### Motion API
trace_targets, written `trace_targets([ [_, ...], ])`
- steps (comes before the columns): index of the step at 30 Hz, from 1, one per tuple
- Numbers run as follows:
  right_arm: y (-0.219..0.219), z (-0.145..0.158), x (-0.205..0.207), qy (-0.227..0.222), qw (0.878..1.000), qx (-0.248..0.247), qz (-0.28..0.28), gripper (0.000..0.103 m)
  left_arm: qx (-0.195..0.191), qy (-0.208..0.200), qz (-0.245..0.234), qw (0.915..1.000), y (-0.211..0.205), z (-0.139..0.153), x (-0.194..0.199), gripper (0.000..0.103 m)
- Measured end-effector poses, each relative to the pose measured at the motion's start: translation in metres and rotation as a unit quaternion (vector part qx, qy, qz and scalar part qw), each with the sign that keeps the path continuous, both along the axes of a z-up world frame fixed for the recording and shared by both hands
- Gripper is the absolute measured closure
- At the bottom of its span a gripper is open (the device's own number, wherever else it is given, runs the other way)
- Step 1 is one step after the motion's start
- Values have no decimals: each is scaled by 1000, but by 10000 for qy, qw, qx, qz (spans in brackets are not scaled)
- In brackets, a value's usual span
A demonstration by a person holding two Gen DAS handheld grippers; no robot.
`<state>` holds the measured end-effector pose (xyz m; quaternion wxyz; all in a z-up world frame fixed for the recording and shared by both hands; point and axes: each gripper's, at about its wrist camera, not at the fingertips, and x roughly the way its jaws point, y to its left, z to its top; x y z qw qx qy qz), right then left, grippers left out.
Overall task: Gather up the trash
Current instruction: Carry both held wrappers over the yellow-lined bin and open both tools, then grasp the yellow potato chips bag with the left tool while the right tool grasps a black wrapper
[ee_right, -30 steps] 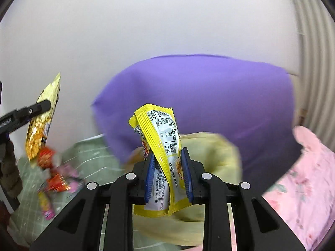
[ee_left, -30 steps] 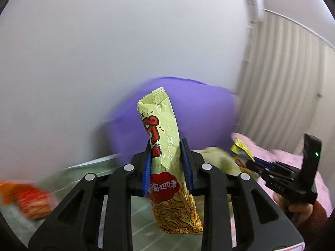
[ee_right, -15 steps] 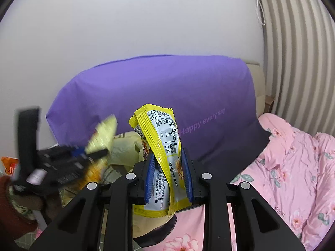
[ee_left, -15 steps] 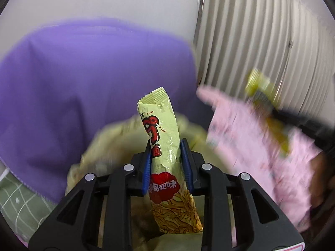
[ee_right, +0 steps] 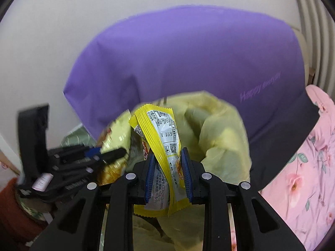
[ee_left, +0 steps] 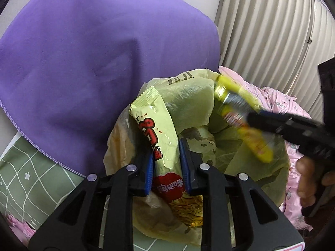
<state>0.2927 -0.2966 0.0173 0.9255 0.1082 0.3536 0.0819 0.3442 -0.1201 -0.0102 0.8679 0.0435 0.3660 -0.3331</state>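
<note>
Both tools have swung from the wall to above the bag since a second ago, so I judge the drop is next.

Left wrist view: my left tool [ee_left: 166, 163] pinches the green packet [ee_left: 162, 144] upright, right over the bag [ee_left: 188, 96] mouth. Beside it, blurred, the right tool [ee_left: 254, 117] carries its yellow packet [ee_left: 245, 117] over the bag too.

Right wrist view: my right tool [ee_right: 167, 173] grips the yellow packet [ee_right: 163, 146] above the bag [ee_right: 222, 136], in front of the purple pillow [ee_right: 188, 52]. I should release both.
</note>
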Motion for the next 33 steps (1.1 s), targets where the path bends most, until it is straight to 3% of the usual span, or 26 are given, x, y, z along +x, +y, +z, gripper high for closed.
trace_targets([
  [7, -6, -15, -3, 156, 9974, -623, -326, 79, -32, 85, -222, 9997, -1, 6, 7, 81],
  [13, -11, -12, -12, 117, 9971, -633, -396, 78, -274, 300, -395, 9984, 5, 1, 17, 81],
  [16, -7, -12, -15, 78, 9977, -578, -353, 74, -541, 500, -414, 9964, 11, 2, 26, 76],
  [20, -2, -6, -23, -27, 9972, -671, -323, 63, -887, 680, -437, 9928, 19, 12, 26, 62],
  [24, 0, -4, -27, -58, 9971, -675, -360, 51, -1119, 506, -256, 9921, 47, 33, 16, 54],
  [28, 4, 4, -31, -168, 9963, -741, -397, 50, -1082, 199, 224, 9937, 79, 46, 2, 51],
  [33, 17, 14, -32, -308, 9965, -716, -300, 50, -780, -101, 859, 9932, 120, 37, -24, 50],
])
